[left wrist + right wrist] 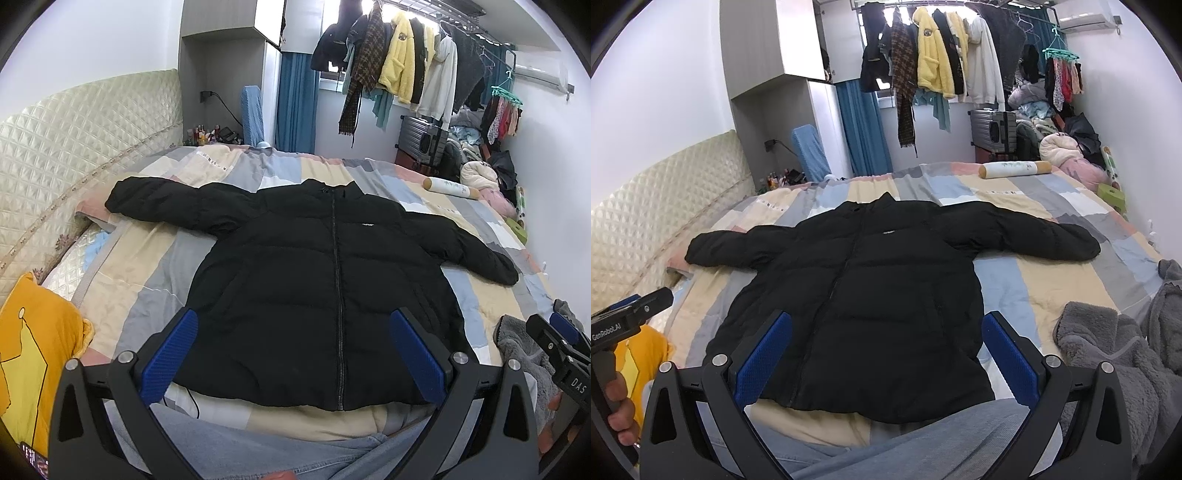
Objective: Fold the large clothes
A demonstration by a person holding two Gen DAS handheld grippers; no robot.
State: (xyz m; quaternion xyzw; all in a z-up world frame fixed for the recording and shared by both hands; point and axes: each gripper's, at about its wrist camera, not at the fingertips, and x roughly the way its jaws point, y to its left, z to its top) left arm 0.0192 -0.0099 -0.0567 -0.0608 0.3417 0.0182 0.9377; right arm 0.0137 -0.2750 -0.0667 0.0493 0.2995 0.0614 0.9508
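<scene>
A black puffer jacket (314, 280) (871, 291) lies flat and zipped on the striped bedspread (140, 266), front up, collar away from me, both sleeves spread out sideways. My left gripper (295, 325) hovers open above the jacket's hem, blue pads (168, 352) wide apart, holding nothing. My right gripper (886, 325) also stands open over the hem, nearer the jacket's right side, with nothing between its blue pads (1010, 352). Each gripper shows at the edge of the other's view: the right gripper (561, 347) and the left gripper (628, 317), held by a hand.
A grey fleece garment (1115, 354) is heaped at the right of the bed. A yellow pillow (33, 354) lies at the left by the quilted headboard (74, 133). A rolled cylinder (1015, 170) rests at the far edge. Clothes hang on a rack (945, 55) beyond.
</scene>
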